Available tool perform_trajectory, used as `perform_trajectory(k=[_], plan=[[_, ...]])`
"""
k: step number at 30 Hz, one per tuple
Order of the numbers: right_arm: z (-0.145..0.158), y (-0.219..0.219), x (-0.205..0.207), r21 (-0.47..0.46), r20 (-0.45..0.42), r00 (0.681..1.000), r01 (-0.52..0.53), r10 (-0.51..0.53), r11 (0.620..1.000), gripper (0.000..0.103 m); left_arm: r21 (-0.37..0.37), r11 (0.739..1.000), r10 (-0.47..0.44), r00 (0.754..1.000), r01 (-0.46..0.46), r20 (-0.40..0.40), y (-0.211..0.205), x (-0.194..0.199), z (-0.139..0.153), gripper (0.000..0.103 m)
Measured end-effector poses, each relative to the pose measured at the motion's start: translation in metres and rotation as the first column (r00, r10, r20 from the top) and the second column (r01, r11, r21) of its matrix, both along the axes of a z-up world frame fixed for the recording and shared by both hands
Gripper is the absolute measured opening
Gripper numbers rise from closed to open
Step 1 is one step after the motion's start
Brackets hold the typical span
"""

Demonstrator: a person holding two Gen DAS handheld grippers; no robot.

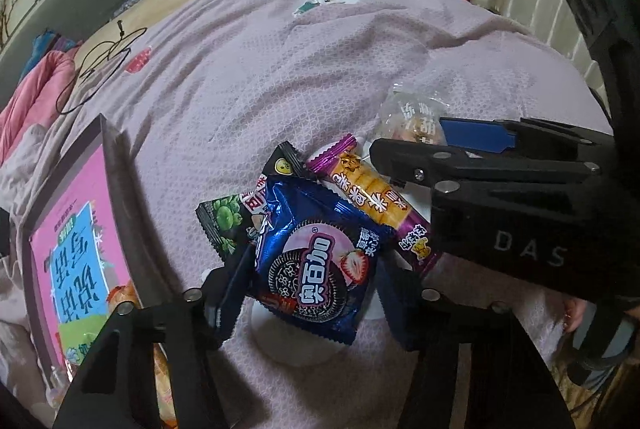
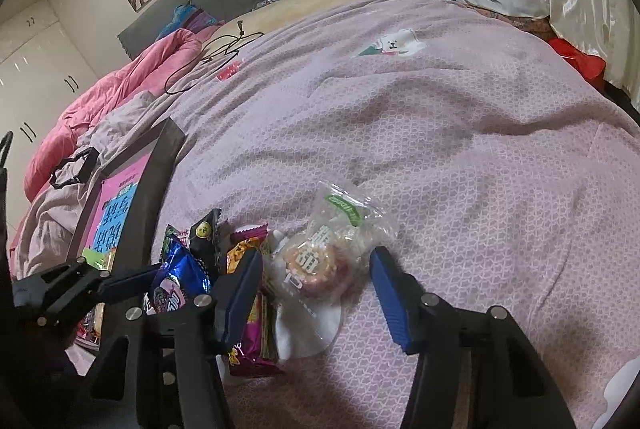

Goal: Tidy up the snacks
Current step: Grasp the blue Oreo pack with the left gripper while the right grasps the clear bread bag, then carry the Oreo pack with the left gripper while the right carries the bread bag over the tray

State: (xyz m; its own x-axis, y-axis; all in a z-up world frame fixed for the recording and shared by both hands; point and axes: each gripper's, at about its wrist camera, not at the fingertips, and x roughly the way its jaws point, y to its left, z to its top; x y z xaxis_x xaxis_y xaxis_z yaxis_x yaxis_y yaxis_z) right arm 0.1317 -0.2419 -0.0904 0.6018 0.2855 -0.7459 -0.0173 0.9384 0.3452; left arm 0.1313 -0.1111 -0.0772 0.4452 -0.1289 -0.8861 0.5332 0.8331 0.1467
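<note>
Box [image 1: 116,189]: stands open at the left on the bed [image 1: 280,69], likely where the snacks belong.
Left tool [image 1: 308,293]: jaws astride the blue cookie packet [image 1: 316,261], apparently closed on its edges.
Purple-ended bar [image 1: 376,197]: lies just beside the packet.
Right tool [image 2: 316,285]: jaws apart around the clear-wrapped pastry [image 2: 324,261], not yet pinching.

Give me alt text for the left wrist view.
The left gripper straddles a blue cookie packet atop a small snack pile on a pink bedspread. The right gripper reaches in beside it toward a clear-wrapped pastry.
</note>
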Motion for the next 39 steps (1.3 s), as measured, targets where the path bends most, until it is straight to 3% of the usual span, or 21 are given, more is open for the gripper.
perform_trajectory(k=[9,23,39], plan=[[0.005,-0.006,-0.004,0.012,0.023,1.000,0.012,-0.012,1.000,0.052,-0.095,0.995,0.040,0.999,-0.043,-0.033,0.018,0.002,0.007,0.054],[0.026,-0.005,-0.012,0.026,0.115,0.993,-0.009,0.006,1.000,0.052,-0.223,0.968,0.116,0.993,-0.116,-0.009,0.053,-0.008,0.048,0.054],[0.042,0.017,-0.031,0.022,0.193,0.976,-0.108,0.102,0.994,0.052,-0.230,0.961,0.165,0.986,-0.156,0.021,0.084,-0.027,0.070,0.054]])
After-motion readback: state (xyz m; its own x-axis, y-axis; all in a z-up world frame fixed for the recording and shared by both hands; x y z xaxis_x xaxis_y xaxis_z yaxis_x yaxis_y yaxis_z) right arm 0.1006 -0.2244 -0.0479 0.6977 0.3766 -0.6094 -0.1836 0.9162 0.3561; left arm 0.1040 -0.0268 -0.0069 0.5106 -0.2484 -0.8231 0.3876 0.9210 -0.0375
